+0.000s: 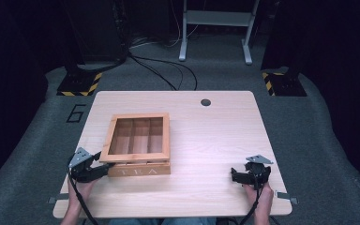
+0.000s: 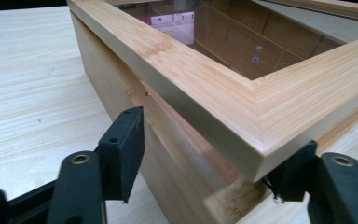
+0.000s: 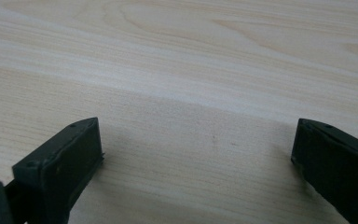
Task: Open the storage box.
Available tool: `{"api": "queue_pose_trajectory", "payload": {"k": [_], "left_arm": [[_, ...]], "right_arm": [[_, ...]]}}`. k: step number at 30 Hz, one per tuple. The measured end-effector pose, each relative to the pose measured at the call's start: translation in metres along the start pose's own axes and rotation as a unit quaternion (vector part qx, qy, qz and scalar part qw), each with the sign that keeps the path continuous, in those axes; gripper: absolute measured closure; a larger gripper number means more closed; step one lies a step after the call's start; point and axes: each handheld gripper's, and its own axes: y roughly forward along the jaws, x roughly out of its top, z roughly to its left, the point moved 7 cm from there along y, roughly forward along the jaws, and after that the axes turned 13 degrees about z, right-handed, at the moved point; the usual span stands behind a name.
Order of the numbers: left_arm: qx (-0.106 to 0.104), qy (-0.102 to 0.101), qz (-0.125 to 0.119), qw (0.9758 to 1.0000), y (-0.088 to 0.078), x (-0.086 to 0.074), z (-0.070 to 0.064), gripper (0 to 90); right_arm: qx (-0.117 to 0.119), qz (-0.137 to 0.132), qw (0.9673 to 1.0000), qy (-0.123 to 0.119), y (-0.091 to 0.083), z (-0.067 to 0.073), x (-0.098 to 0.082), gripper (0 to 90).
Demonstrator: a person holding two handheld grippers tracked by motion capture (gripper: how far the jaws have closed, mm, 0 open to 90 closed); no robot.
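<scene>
The tea box point(image 1: 138, 145) sits left of centre in the high view, on the pale wooden table point(image 1: 215, 140), its front face lettered "TEA" turned toward the bottom edge of the frame. Its glass-paned lid point(image 1: 137, 136) lets the three inner compartments show through, and they look empty. In the left gripper view a thin dark line runs between the lid frame and the box body, so the lid may be lifted a crack, though this cannot be told for sure.

The left gripper point(image 1: 93, 166) is at the lower left corner of the box. Its jaws stand wide, one to each side of that corner and under the lid's overhanging edge, with nothing clamped. That placement suggests a purchase on the lid, probably to raise it.

The right gripper point(image 1: 243, 177) rests at the lower right of the high view, well apart from the box, jaws wide over bare wood, most likely parked until wanted.
</scene>
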Motion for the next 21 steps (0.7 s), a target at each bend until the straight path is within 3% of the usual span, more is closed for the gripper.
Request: {"api": "queue_pose_trajectory", "payload": {"k": [5,9,11,13,18,21], "left_arm": [[-0.005,0.0,0.002,1.0,-0.004,0.0,0.001,25.5],[-0.013,0.005,0.018,0.9997,-0.007,-0.003,0.001,15.7],[-0.012,0.015,0.034,0.9992,-0.008,-0.006,-0.001,14.3],[-0.006,0.038,0.064,0.9973,-0.005,-0.014,-0.004,13.0],[-0.019,0.016,0.093,0.9954,-0.002,-0.033,-0.006,5.2],[-0.008,0.016,0.114,0.9933,-0.001,-0.045,-0.007,1.9]], "right_arm": [[0.0,0.0,1.0,0.0,0.0,0.0,0.0,1.3],[0.0,0.0,1.0,0.0,0.0,0.0,0.0,1.3],[0.0,0.0,1.0,0.0,0.0,0.0,0.0,1.3],[0.0,0.0,1.0,0.0,0.0,0.0,0.0,1.3],[0.0,-0.001,1.0,0.0,0.0,0.0,0.0,1.6],[0.0,-0.001,1.0,0.0,0.0,0.0,0.0,1.6]]}}
